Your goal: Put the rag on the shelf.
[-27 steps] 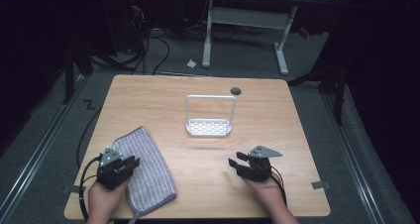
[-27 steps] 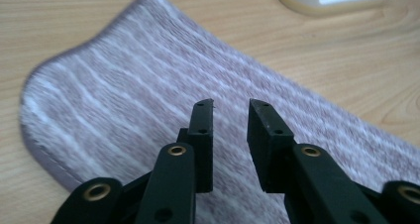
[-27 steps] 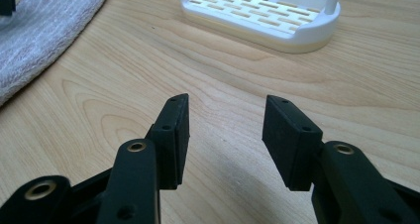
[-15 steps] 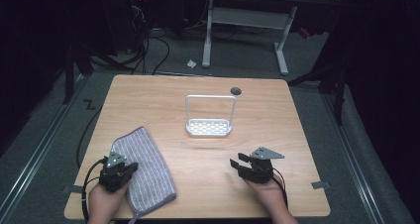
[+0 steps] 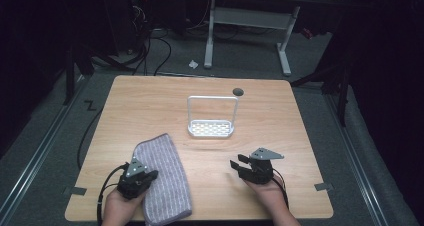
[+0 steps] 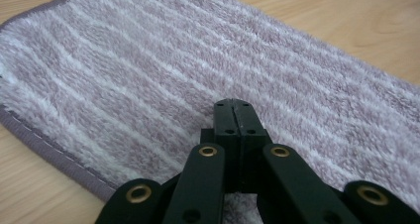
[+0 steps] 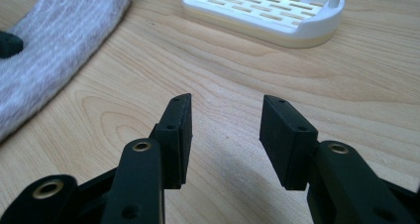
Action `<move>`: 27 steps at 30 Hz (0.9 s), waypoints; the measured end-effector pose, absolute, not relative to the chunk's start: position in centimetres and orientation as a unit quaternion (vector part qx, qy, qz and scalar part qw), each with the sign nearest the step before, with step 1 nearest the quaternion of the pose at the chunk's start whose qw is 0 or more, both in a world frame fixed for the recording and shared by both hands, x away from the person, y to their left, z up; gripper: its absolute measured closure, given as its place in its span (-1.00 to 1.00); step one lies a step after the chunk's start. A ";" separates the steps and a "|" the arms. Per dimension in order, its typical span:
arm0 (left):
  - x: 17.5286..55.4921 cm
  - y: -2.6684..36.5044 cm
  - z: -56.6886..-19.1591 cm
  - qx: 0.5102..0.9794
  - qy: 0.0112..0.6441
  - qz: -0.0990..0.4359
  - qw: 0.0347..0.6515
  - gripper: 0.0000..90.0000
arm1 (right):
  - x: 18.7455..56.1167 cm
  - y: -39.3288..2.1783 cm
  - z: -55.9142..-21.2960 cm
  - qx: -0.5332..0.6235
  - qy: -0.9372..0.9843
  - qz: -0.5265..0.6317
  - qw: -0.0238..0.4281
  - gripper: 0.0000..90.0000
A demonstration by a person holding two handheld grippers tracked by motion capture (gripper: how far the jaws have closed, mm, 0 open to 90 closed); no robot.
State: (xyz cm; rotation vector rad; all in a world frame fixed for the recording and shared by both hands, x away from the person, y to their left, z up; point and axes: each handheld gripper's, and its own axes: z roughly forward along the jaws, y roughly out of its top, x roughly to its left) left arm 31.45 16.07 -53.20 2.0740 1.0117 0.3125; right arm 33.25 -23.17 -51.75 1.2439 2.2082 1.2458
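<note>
2 tools: left tool (image 6: 233, 110) fully closed over the limp striped towel (image 5: 162, 178), gripping nothing I can see, right tool (image 7: 225, 135) open, empty; pinch towel's hemmed edge.

fluffy striped cloth towel (image 6: 208, 60) — smooth matt wooden table (image 7: 237, 70).

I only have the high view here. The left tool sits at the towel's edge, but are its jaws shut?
Observer: Yes. In the left gripper view the left tool has its jaws pressed together, over the striped towel.
Operator: Is any cloth pinched between them?
Observer: I cannot tell; the tips hide it.
Operator: And the right tool?
Observer: The right tool stands open over the bare table, pointing toward the white rack.
</note>
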 end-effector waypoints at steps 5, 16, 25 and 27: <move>30.7 13.2 -53.2 0.832 0.368 0.101 0.401 1.00 | 33.1 -23.1 -51.7 0.433 0.773 0.436 0.157 0.26; 30.6 7.6 -53.3 0.844 0.326 0.060 0.422 1.00 | 32.4 -21.1 -51.3 0.403 0.788 0.441 0.149 0.38; 30.2 6.2 -53.4 0.845 0.316 0.028 0.431 0.97 | 31.3 -17.5 -52.7 0.368 0.837 0.385 0.123 0.83; 29.9 6.0 -53.4 0.844 0.313 0.019 0.435 0.94 | 31.2 -17.5 -52.9 0.368 0.838 0.383 0.124 0.84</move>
